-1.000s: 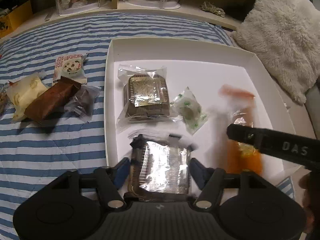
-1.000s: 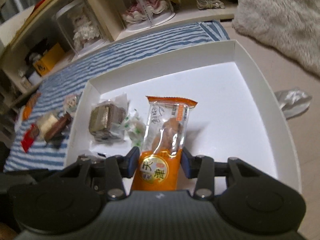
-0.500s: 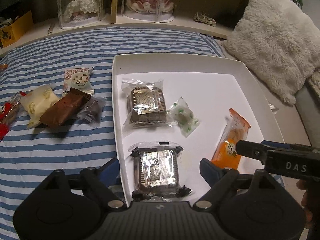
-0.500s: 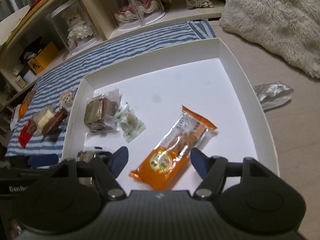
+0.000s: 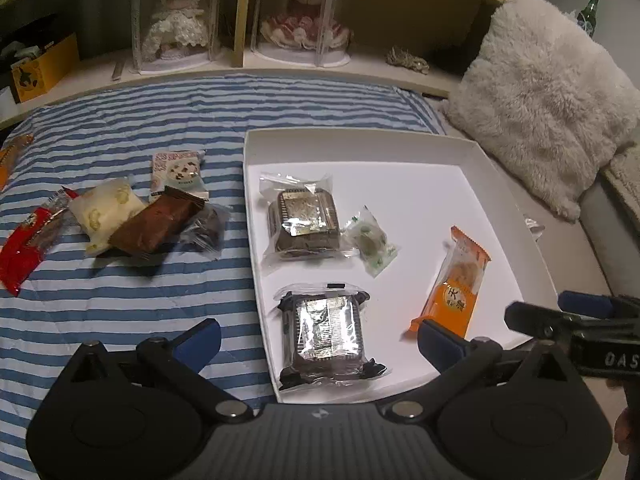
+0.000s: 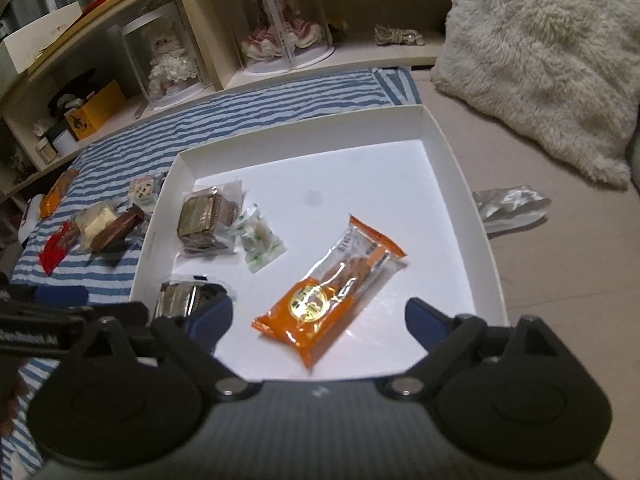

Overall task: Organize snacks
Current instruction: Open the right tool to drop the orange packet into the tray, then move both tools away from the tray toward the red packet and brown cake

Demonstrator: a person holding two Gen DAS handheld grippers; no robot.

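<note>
Both held low at the white tray's (image 5: 472, 148) near edge, jaws spread wide and empty: left gripper (image 5: 318, 338) over the foil-wrapped cake (image 5: 326, 330), right gripper (image 6: 318, 318) over the orange snack pack (image 6: 332, 296).

We saw a blue-striped bedcover (image 5: 120, 300) carrying a white tray (image 5: 400, 136), with a red packet (image 5: 24, 252), a cream packet (image 5: 104, 208) and a brown packet (image 5: 154, 226) beside it.

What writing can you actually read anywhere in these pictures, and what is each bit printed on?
"DAS": white letters on the right tongs, cut off at the picture's edge.
Two large Chinese characters, the first "天": on the orange snack packet in the white box; its small print is unreadable.
White lettering on the left tongs: too blurred to read.
Print on the cookie packet on the striped sheet: too small to read.
</note>
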